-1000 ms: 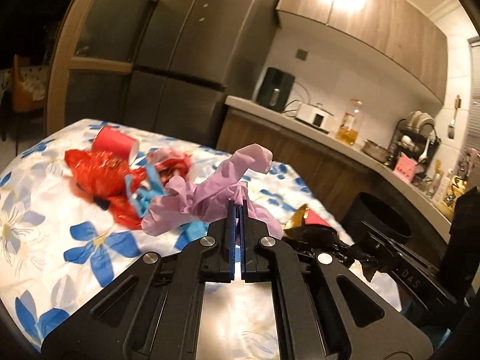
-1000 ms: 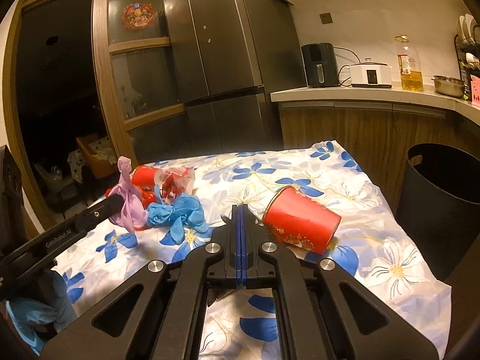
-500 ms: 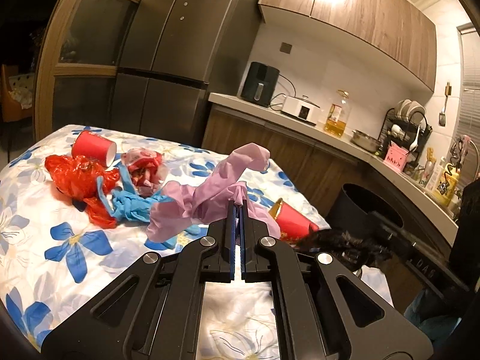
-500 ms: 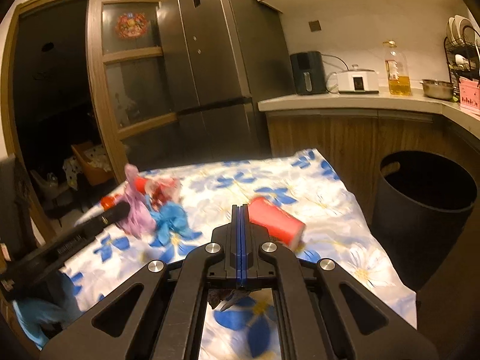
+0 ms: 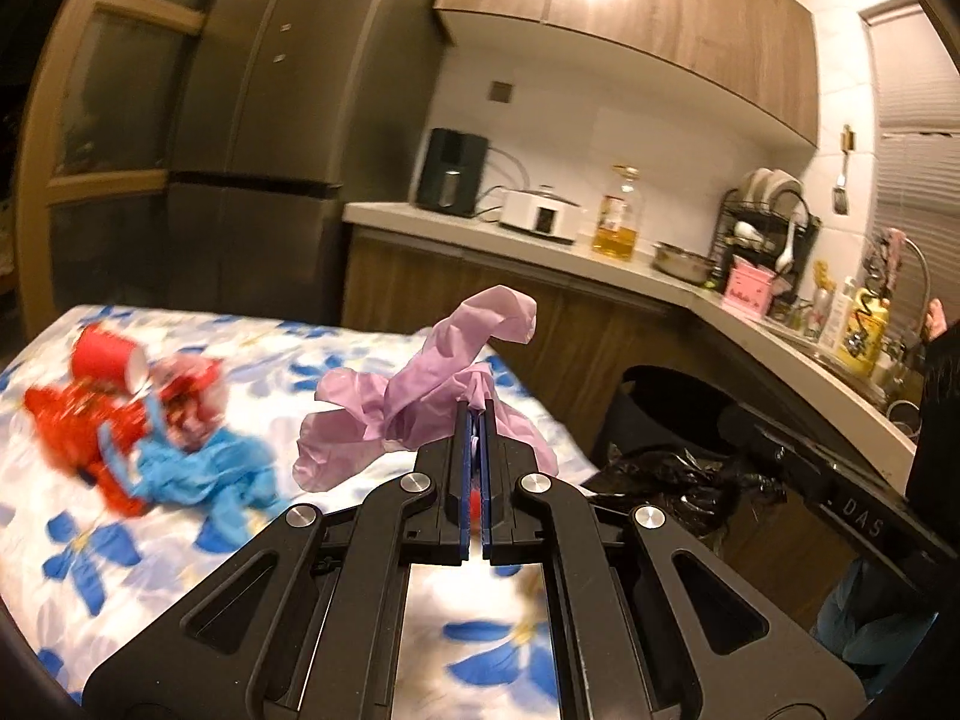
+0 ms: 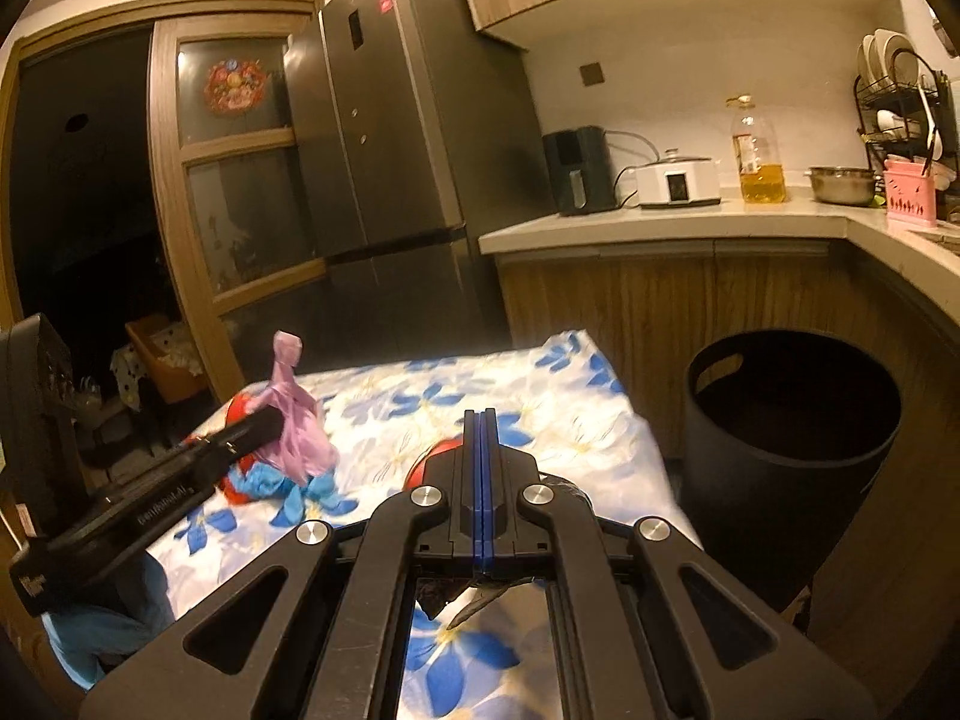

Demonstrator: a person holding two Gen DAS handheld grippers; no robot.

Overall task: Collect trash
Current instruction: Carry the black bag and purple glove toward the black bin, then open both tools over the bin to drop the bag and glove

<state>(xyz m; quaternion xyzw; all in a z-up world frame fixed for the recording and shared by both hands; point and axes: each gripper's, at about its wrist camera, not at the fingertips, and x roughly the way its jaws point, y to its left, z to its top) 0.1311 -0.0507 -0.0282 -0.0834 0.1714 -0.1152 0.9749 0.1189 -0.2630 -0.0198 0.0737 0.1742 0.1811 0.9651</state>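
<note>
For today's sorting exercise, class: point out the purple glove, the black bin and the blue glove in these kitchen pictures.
purple glove [image 5: 420, 402]: left wrist view, on its crumpled middle.
black bin [image 6: 780, 468]: right wrist view, on its outer front wall.
blue glove [image 5: 204, 468]: left wrist view, on its bunched middle, lying on the table.

A table [image 5: 336, 360] with a blue-flowered white cloth; at frame left lie a red cup [image 5: 105, 354], red wrappers [image 5: 78, 420] and blue glove [image 5: 204, 468].

I saw a dim kitchen w/ warm light glaring off wood upper cabinets [image 5: 630, 6]. A tall dark fridge [image 6: 408, 138] stood btwn a glass-paned wood door [image 6: 234, 180] and the L-shaped counter [image 6: 660, 222]. White wall [image 5: 600, 114] behind.
</note>
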